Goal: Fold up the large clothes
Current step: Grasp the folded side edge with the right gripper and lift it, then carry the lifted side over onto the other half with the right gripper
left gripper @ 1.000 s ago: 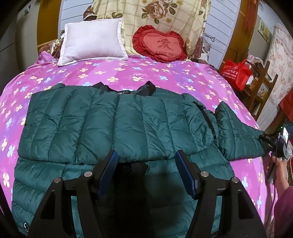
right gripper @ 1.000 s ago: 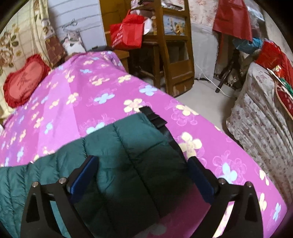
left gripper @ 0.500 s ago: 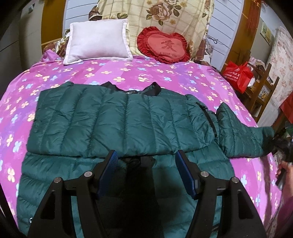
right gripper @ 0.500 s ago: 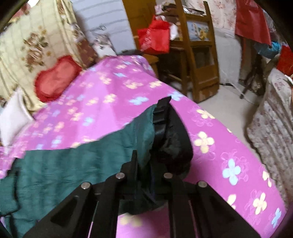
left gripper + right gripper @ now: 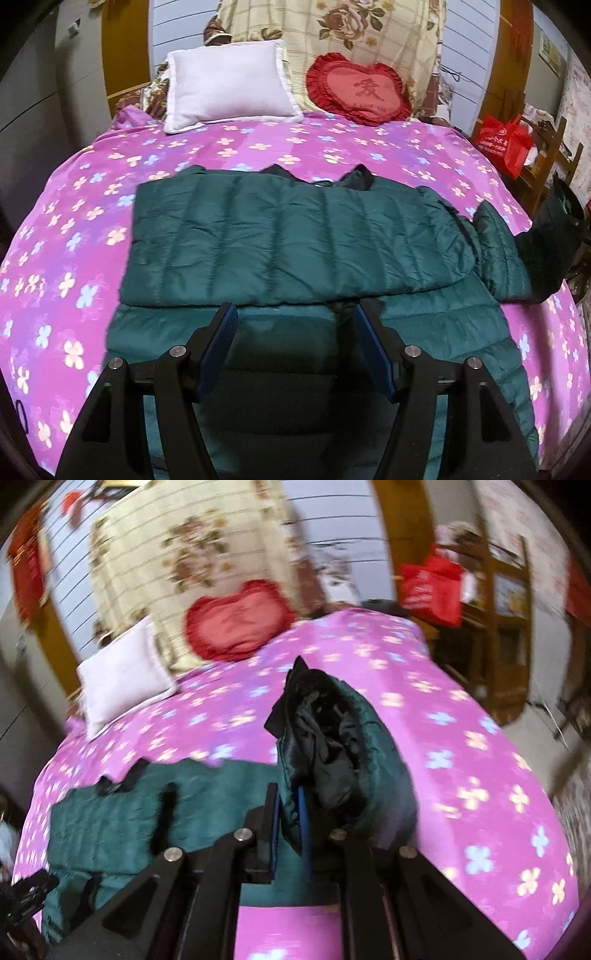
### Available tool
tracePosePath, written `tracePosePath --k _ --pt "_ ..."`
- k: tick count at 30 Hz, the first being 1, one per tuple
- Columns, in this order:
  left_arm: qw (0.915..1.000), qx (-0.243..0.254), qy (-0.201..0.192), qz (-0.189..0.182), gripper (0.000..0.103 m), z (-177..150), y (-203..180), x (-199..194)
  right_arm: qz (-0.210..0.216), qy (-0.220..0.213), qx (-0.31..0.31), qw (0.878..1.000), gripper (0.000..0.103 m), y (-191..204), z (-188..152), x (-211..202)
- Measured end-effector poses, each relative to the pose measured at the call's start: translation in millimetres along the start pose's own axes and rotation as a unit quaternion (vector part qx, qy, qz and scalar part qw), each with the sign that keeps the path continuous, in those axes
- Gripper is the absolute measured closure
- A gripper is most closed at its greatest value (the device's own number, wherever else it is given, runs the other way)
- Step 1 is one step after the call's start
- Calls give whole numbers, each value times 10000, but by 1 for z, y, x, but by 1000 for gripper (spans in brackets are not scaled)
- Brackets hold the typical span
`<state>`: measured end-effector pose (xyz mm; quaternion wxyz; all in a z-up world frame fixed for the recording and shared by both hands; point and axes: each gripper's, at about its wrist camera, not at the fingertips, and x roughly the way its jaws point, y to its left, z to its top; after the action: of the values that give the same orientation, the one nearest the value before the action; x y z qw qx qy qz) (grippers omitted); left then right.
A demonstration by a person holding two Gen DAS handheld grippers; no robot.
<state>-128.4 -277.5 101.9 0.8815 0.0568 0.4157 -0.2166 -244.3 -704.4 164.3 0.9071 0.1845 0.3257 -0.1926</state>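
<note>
The jacket [image 5: 295,236] lies across the bed [image 5: 258,147], collar toward the pillow [image 5: 227,83] and the heart cushion [image 5: 360,92]. One sleeve is already laid flat across the chest, so the upper body forms a tidy rectangle; the lower body extends toward the near edge of the bed.

The left gripper [image 5: 293,345] hovers over the lower body of the jacket, just short of the folded sleeve's edge. Its fingers [image 5: 218,343] are spread apart and hold nothing. This position judges as a standby: it is placed to press or steady the garment while the other side is worked.

The right gripper [image 5: 290,827] has its fingers closed on the sleeve [image 5: 332,746], near the cuff. The sleeve is raised off the bed and stands up in front of the camera, the dark lining showing at the cuff opening. The right wrist view is motion-blurred, so fine detail of the grip is uncertain. In the left wrist view the raised sleeve end [image 5: 546,243] shows at the right edge of the bed.

The grip near the cuff gives control of the whole sleeve length. The step in hand appears to be the second sleeve fold, inward across the chest. The fold is not yet made.

A red bag [image 5: 502,142] hangs at the bedside, clear of the work.
</note>
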Motion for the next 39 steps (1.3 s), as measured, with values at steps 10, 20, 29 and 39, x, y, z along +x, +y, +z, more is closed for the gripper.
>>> tracePosePath --k 10,20,29,39 --pt "9993 -271 30 255 56 0 49 3 737 342 -749 9939 93 138 -4 30" --pt "9986 -489 44 220 56 1 77 9 1177 851 -1109 9832 93 221 -31 73" --pt "9978 -619 133 218 56 -1 93 17 1658 1290 -1286 9692 93 296 -58 114" --pt "9968 -789 96 102 56 1 105 18 2414 1794 -1166 9465 92 354 -87 144"
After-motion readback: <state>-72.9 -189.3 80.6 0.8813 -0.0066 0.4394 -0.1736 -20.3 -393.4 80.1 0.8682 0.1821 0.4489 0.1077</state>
